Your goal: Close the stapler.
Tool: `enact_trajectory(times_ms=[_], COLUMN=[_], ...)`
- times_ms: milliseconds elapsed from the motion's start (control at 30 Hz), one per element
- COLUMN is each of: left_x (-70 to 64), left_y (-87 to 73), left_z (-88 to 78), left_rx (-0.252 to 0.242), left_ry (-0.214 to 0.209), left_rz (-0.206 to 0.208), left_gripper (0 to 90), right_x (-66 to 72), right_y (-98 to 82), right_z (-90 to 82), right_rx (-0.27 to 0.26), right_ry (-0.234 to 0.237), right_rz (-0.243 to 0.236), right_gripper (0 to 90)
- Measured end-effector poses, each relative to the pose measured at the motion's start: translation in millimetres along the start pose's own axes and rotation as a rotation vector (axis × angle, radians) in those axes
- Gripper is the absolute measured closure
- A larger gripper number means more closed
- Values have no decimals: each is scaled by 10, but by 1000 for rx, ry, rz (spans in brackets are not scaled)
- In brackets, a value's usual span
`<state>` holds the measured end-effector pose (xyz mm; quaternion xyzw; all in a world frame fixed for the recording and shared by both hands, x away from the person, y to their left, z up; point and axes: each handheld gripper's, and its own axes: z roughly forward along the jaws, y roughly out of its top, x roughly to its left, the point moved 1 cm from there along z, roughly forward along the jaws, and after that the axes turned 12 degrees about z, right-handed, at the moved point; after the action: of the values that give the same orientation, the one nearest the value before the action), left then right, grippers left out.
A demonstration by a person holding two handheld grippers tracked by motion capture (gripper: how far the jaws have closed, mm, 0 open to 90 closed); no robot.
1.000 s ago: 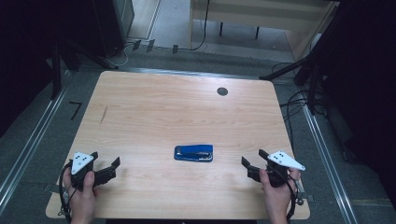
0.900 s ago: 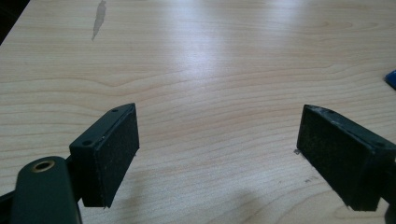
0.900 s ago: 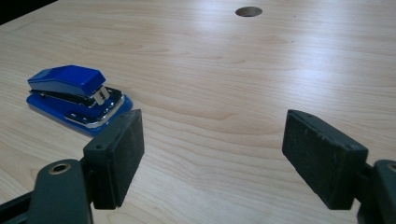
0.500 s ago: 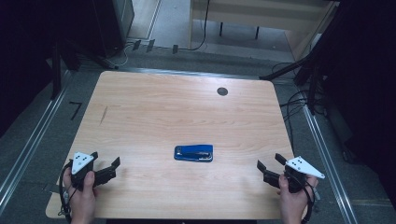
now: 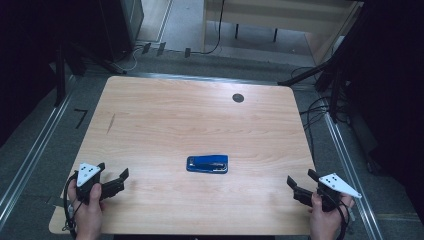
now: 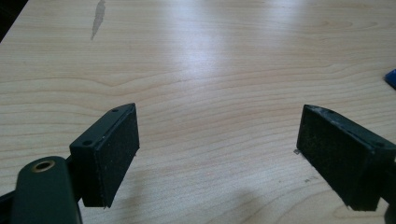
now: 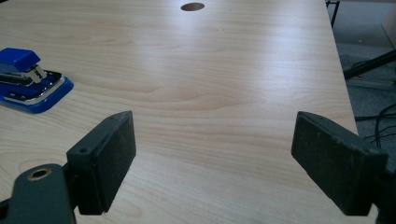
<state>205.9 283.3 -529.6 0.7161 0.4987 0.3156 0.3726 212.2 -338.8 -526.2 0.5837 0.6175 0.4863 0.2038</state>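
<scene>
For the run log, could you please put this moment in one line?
left gripper: open, empty | right gripper: jaws just opening, empty, near table's right edge | blue stapler: flat mid-table, untouched

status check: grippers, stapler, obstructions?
Left gripper open, empty. Right gripper empty, jaws just opening wider. Blue stapler flat mid-table, untouched. Nothing between.

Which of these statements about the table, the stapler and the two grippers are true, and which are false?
1. The blue stapler lies on the table between the two grippers. True.
2. The left gripper holds the stapler. False: its jaws are open with nothing between them.
3. The right gripper has open jaws with nothing between them. True.
4. The stapler stands upright on one end. False: it lies flat.
5. A dark round hole is near the table's far edge. True.
</scene>
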Motion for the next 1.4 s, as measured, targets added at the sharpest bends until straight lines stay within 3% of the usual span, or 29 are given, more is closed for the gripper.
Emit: enact_trajectory(times_ms=[433,533,700,833,967,1400], left_x=[-1,-3,-1,-2,-5,-6], left_y=[0,1,1,2,4,5], left_z=[1,3,5,7,11,14], left_rx=[2,2,3,3,3,7], left_ry=[0,2,-1,-2,-10,-7], left_rz=[2,3,2,1,0,0], left_gripper=[134,133,134,134,134,134], right_x=[-367,-436,-503,-530,-519,-505], right_y=[-88,-104,-162,-191,-187,-189], right_z=[-141,-138,-77,-56,-48,-46], right_rx=[-2,-13,16,30,26,15], right_ry=[0,11,25,23,-14,-21], right_rz=[50,67,77,96,85,75], right_gripper=[83,51,14,0,0,0])
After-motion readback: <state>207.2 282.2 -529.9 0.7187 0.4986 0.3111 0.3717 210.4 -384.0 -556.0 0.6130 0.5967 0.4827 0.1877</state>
